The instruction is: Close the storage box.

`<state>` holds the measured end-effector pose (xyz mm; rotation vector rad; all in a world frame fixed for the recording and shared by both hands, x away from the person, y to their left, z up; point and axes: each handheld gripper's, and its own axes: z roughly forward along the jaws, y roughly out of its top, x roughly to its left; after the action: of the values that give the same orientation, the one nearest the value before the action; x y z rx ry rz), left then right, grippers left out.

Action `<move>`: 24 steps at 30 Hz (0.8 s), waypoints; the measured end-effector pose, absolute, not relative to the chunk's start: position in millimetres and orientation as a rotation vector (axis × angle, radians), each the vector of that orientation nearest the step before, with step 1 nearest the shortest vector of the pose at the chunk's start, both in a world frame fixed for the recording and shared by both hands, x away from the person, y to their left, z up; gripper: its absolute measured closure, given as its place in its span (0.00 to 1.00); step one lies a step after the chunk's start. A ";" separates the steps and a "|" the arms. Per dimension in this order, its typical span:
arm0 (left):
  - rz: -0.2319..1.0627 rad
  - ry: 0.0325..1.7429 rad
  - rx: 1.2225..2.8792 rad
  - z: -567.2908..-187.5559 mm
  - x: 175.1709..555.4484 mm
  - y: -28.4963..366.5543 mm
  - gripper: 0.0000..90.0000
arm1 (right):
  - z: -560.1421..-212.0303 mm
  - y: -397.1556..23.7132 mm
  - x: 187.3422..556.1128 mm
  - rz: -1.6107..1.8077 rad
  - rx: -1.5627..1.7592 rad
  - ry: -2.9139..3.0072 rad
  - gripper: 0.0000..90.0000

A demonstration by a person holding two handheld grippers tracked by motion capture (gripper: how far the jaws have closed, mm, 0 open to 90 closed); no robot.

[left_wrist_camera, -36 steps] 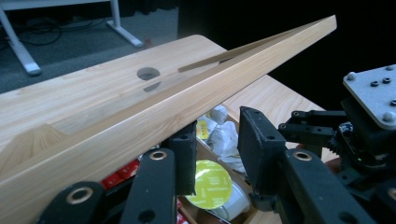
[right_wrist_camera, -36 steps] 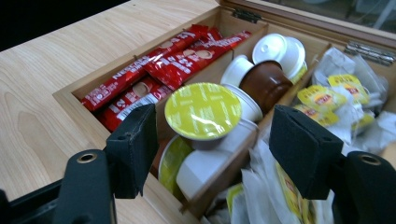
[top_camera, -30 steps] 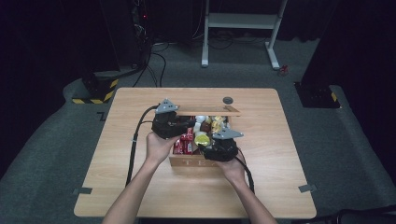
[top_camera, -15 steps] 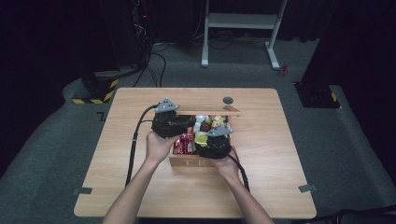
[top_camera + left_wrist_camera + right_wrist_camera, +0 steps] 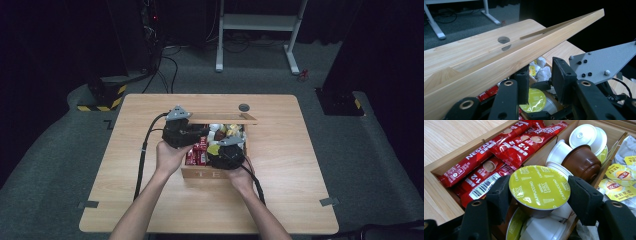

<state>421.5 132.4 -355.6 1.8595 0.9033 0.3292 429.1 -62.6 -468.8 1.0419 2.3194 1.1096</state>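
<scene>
round coffee capsule [image 5: 539, 187] with a glossy yellow-green foil lid, printed "cappuccino", clamped between the black jaws of the right gripper [image 5: 539, 195], pads pressed on its rim from both sides, just above the middle compartment of the wooden box [image 5: 200, 173]. under and behind it, more capsules: white plastic cups [image 5: 587, 135], one smooth brown cup [image 5: 581, 163], tumbled together. to one side in the next compartment, shiny red instant-coffee sachets [image 5: 499, 152] lying flat and overlapping; on the other side, yellow paper-tagged tea bags [image 5: 621, 186]. flat pale-wood lid [image 5: 506, 62], long and thin with visible grain, raised on a tilt over the box, its edge between the jaws of the left gripper [image 5: 537, 82], clamped on the board. grey three-cornered plate [image 5: 604, 61] of the other gripper near by. in the high view both hands over the box, left gripper [image 5: 187, 135] at its left rear, right gripper [image 5: 226, 152] over its middle. light wooden counter [image 5: 150, 200] with a round hole [image 5: 244, 107] near the far edge; grey carpet [image 5: 60, 165] around, white frame legs [image 5: 220, 45] and cables in a dark room.
</scene>
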 end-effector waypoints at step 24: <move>0.331 0.903 1.852 -356.5 421.0 132.4 0.75 | -448.0 -79.5 413.7 1.184 0.986 2.266 0.42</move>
<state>421.0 132.4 -356.5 1.8518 0.9027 0.3306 413.7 -79.5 -448.0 0.9858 2.2663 1.1844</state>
